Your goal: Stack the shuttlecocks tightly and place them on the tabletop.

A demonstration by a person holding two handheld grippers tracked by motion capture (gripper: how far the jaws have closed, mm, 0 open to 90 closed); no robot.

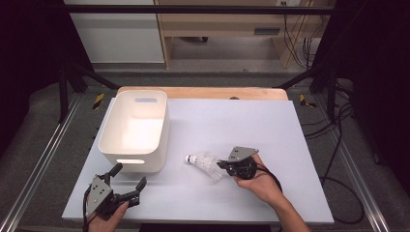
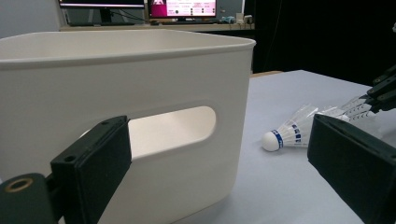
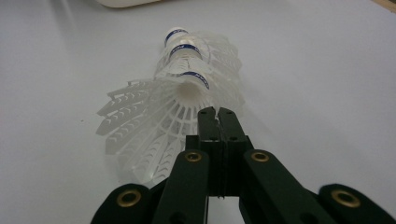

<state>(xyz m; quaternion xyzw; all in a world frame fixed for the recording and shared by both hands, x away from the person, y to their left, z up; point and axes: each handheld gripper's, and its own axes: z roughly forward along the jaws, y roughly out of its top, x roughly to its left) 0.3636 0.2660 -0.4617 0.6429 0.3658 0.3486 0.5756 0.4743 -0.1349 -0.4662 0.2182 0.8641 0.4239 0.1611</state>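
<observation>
The stacked shuttlecocks [image 1: 203,163] lie mid-surface, just right of the white bin [image 1: 134,130], skirt rim clenched in the right gripper [image 1: 223,165]. The left gripper [image 1: 129,177] rests released near the surface's [image 1: 251,125] front-left edge; bare surface spreads beyond.

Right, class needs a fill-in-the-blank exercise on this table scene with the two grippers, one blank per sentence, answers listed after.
1. The right gripper is shut on the skirt of the white plastic ____ with blue bands.
2. The left gripper has its jaws ____, with nothing between them.
3. The white plastic storage bin with handle slots stands on the table, and inside it is ____.
4. In the high view, the white plastic storage bin sits to the ____ of the right gripper.

Missing words: shuttlecocks; open; empty; left
</observation>
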